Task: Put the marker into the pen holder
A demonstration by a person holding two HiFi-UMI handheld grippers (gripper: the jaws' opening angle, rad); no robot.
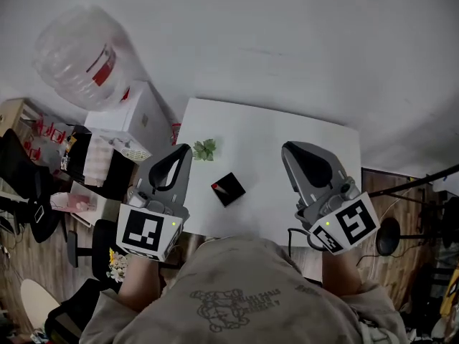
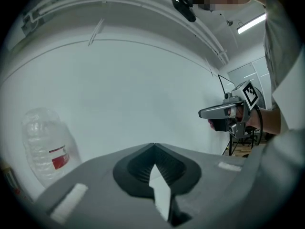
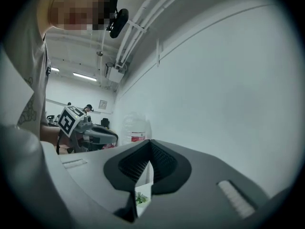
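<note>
On table (image 1: 287, 163), pen holder (image 1: 228, 189) centre, plant (image 1: 205, 149) behind-left; bottle (image 1: 79, 56) far left

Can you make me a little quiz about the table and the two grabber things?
1. Which green thing sits on the white table? A) a frog B) a small plant C) an apple
2. True or false: the black box sits on the table and neither gripper touches it.
3. Fill in the gap: the left gripper and the right gripper both have their jaws ___, with nothing held.
Key: 1 B; 2 true; 3 shut.
</note>
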